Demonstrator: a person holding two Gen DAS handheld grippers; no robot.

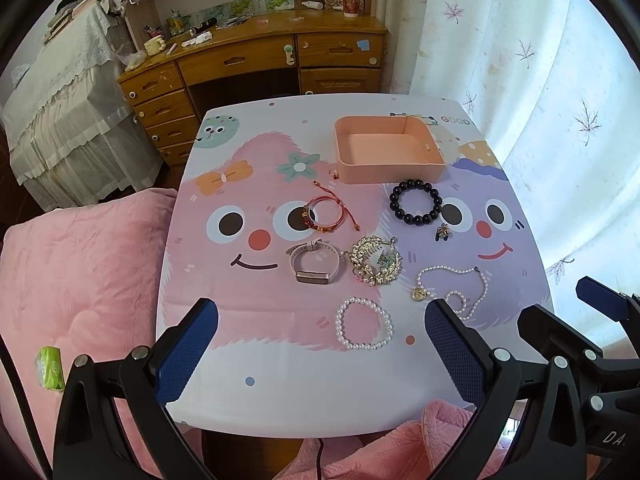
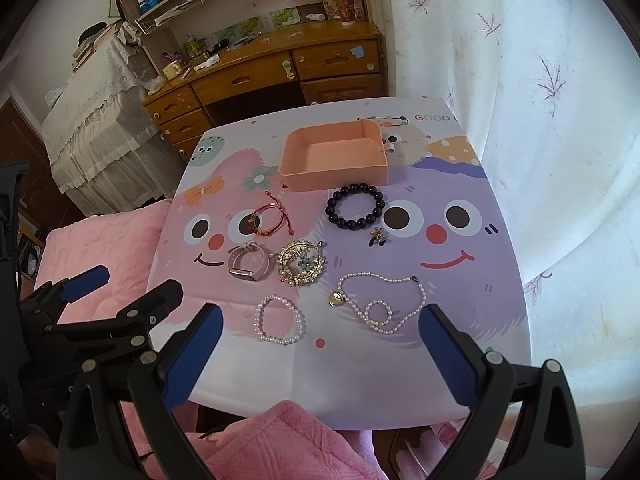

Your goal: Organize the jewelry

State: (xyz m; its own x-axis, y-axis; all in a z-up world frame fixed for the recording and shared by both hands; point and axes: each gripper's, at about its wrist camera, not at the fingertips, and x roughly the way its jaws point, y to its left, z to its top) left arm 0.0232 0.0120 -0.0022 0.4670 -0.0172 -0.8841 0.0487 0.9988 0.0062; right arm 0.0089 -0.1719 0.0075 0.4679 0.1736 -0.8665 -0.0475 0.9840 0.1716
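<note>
Left gripper [image 1: 320, 344] and right gripper [image 2: 320, 344] fingers spread wide, holding nothing, above counter [image 1: 280, 392], empty pink tray [image 1: 388, 150] behind scattered jewelry, pearl bracelet [image 1: 363, 323] nearest

Matt peach plastic box [image 1: 386, 148]; glossy black bead bracelet [image 1: 416, 202]; lustrous pearl bracelet [image 1: 363, 323]; shiny gold-metal brooch [image 1: 374, 261]; smooth printed tablecloth [image 1: 256, 300]; fluffy pink blanket [image 1: 80, 264]; varnished wooden desk [image 1: 260, 56].

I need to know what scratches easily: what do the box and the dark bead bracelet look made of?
Box: seemingly plastic, matte peach, with thin, evenly coloured moulded walls. Dark bead bracelet: glossy black round beads with small highlights, possibly polished stone or glass; the pictures cannot settle which.
</note>
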